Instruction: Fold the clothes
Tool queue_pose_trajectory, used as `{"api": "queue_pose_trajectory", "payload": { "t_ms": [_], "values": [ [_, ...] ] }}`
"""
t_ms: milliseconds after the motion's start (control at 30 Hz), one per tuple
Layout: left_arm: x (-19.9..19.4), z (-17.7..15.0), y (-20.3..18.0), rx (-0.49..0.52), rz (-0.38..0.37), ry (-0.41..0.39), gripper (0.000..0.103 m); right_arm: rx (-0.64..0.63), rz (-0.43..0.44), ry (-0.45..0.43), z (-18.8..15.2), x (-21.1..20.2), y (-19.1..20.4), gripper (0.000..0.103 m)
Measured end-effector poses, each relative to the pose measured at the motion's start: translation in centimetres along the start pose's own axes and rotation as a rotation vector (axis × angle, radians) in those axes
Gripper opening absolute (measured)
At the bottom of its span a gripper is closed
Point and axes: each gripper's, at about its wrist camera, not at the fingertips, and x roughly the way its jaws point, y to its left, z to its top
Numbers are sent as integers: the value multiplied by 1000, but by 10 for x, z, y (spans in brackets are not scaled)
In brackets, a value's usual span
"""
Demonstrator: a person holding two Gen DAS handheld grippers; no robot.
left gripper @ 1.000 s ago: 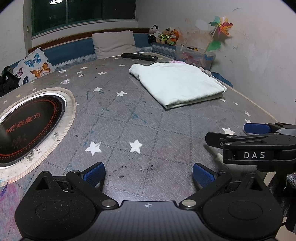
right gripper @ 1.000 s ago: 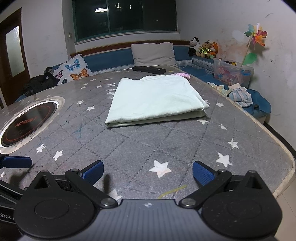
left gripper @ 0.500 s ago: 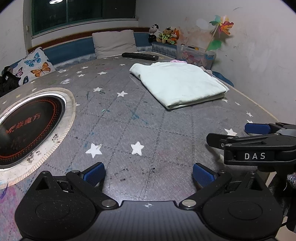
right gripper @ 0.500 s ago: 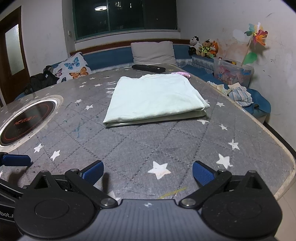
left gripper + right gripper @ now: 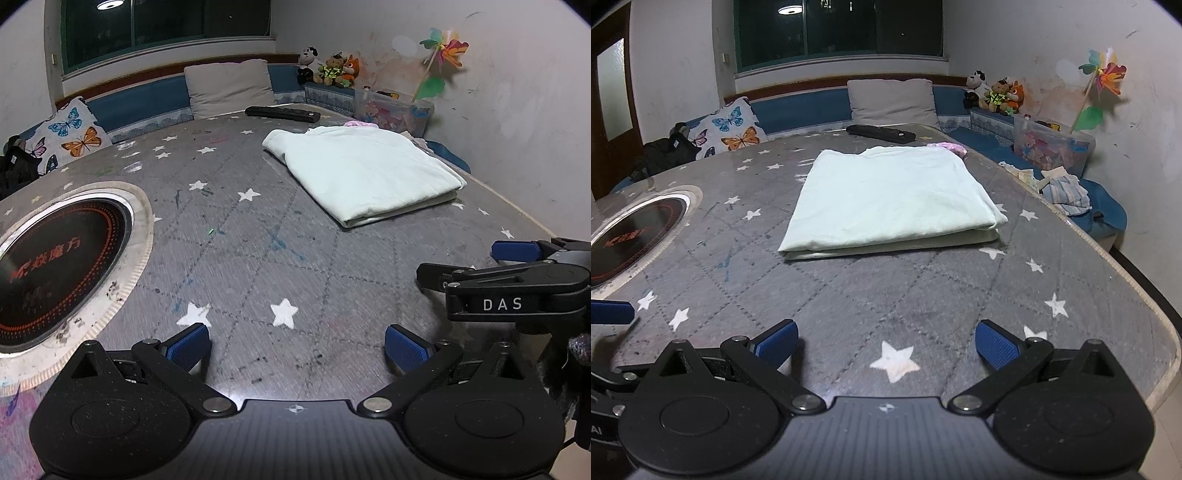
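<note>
Left wrist view: left gripper (image 5: 297, 341) spread wide over the grey star-print table cover (image 5: 258, 258), blue pads (image 5: 186, 345) well apart, nothing between them. Pale green folded garment (image 5: 364, 173) lying flat on the far right part of the table, well apart from the gripper. Round black cooktop inset (image 5: 59, 258) at left, ringed in white. Right gripper (image 5: 513, 273) seen from the side at the right edge, near the table rim, marked DAS. Black remote (image 5: 282, 113) beyond the garment, near the far edge; grey cushion (image 5: 231, 86) and butterfly pillow (image 5: 72, 138) on the bench behind.

Right wrist view: right gripper (image 5: 886, 343) likewise wide open and holding nothing, hovering low over the near part of the table. Folded garment (image 5: 892, 199) straight ahead at mid-table, edges stacked in a neat rectangle, a bit of pink cloth (image 5: 947, 147) touching its far corner. One blue pad of the left gripper (image 5: 611, 312) poking in at the left edge. Plush toys (image 5: 995, 96) and a pinwheel (image 5: 1102, 79) along the right wall.
</note>
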Motion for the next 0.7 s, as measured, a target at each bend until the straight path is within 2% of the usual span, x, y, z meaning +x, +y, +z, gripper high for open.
{"api": "queue_pose_trajectory", "payload": {
  "t_ms": [700],
  "values": [
    [15, 20, 11, -1, 3, 6, 103, -1, -22, 2, 22, 18, 2, 103]
  ]
}}
